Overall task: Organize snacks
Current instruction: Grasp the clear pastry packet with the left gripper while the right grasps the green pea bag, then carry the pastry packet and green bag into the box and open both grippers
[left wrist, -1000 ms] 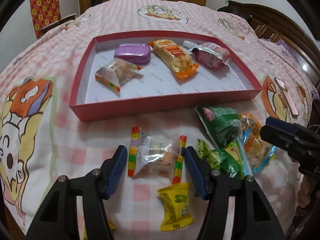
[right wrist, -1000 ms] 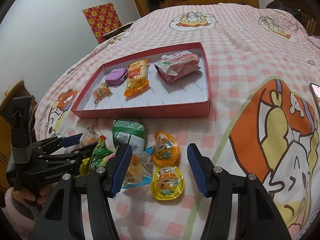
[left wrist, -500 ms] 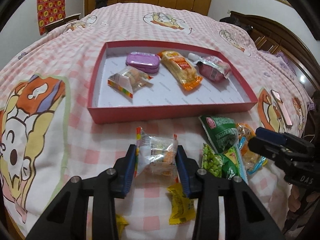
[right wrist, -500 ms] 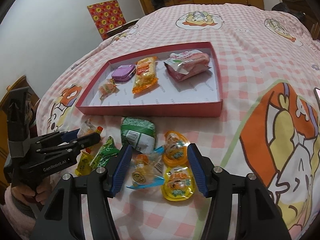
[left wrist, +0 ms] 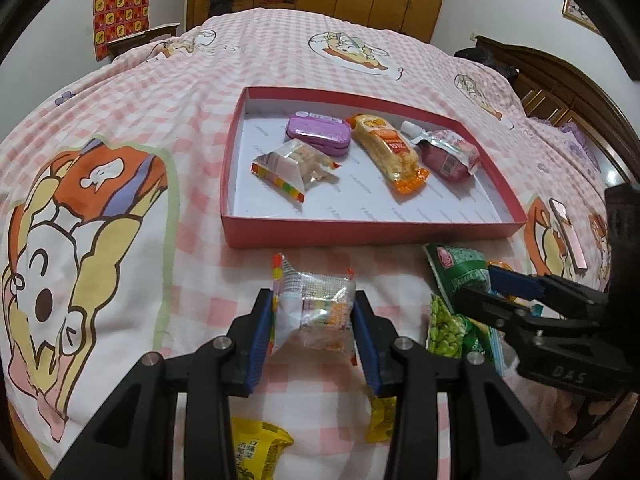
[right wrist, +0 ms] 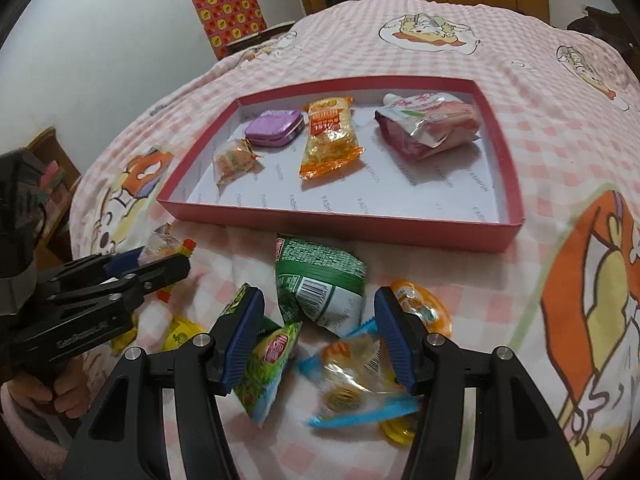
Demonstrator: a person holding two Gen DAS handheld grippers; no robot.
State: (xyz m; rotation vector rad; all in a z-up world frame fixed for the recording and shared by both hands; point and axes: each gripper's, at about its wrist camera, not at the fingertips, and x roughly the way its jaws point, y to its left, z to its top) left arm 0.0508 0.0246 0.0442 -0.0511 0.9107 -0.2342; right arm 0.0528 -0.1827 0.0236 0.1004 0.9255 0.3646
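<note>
The bed (left wrist: 200, 92) fills each frame. The red tray (left wrist: 360, 234), at upper centre, already holds four snacks. Just below it, the clear snack packet (left wrist: 316, 312) is clamped between the narrow jaws of the left gripper (left wrist: 314, 334). The right gripper (right wrist: 320, 332) is held half-open over the green packet (right wrist: 320, 280), gripping nothing. The clear packet should be lifted clear of the tray wall and released on bare floor.
</note>
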